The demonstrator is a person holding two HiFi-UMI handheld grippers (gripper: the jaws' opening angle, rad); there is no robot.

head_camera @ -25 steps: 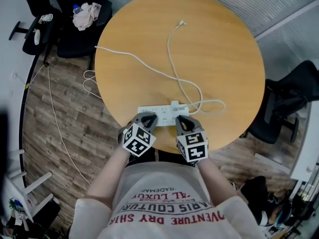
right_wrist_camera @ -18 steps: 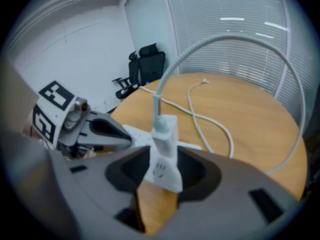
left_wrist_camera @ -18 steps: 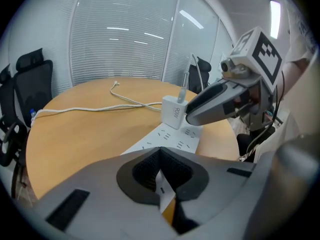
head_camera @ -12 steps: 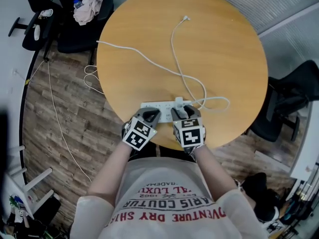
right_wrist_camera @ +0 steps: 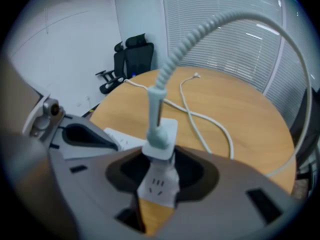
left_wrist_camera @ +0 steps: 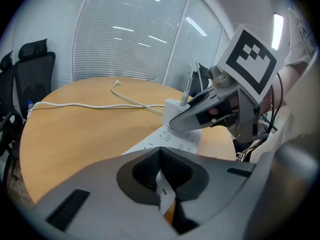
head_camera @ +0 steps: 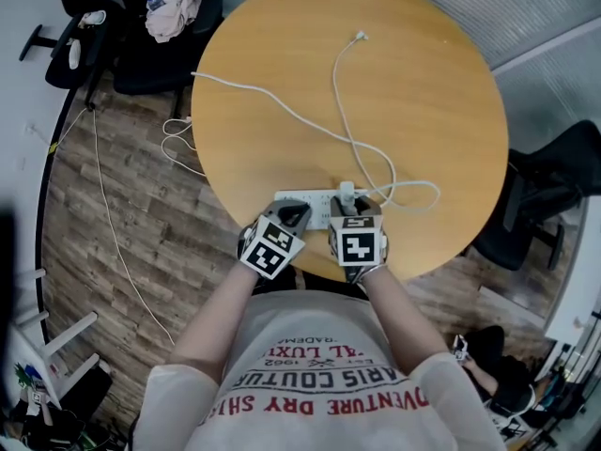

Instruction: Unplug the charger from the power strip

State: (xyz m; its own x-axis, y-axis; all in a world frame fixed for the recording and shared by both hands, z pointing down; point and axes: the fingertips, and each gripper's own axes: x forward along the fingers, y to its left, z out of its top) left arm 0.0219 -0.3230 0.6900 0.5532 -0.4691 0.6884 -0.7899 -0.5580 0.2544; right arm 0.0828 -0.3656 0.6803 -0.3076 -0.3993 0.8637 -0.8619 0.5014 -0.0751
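A white power strip [head_camera: 305,200] lies near the front edge of the round wooden table [head_camera: 413,111]. A white charger [head_camera: 346,193] stands plugged into it, and its cable [head_camera: 352,111] loops away across the table. My left gripper [head_camera: 293,216] is shut on the strip's left end; in the left gripper view the strip [left_wrist_camera: 172,141] runs out from between the jaws toward the charger [left_wrist_camera: 174,107]. My right gripper [right_wrist_camera: 160,169] points down over the charger [right_wrist_camera: 162,139]. Its jaws are closing with the charger between them, and a gap shows on each side.
The strip's own cord [head_camera: 254,97] runs off the table's left edge to loops on the wood floor [head_camera: 174,148]. Black office chairs stand at the back left [head_camera: 141,26], one with a cloth on it, and at the right [head_camera: 554,186].
My right gripper has shifted left and down onto the charger, and its jaws have gone from shut to wide apart. The left gripper has stayed on the strip.
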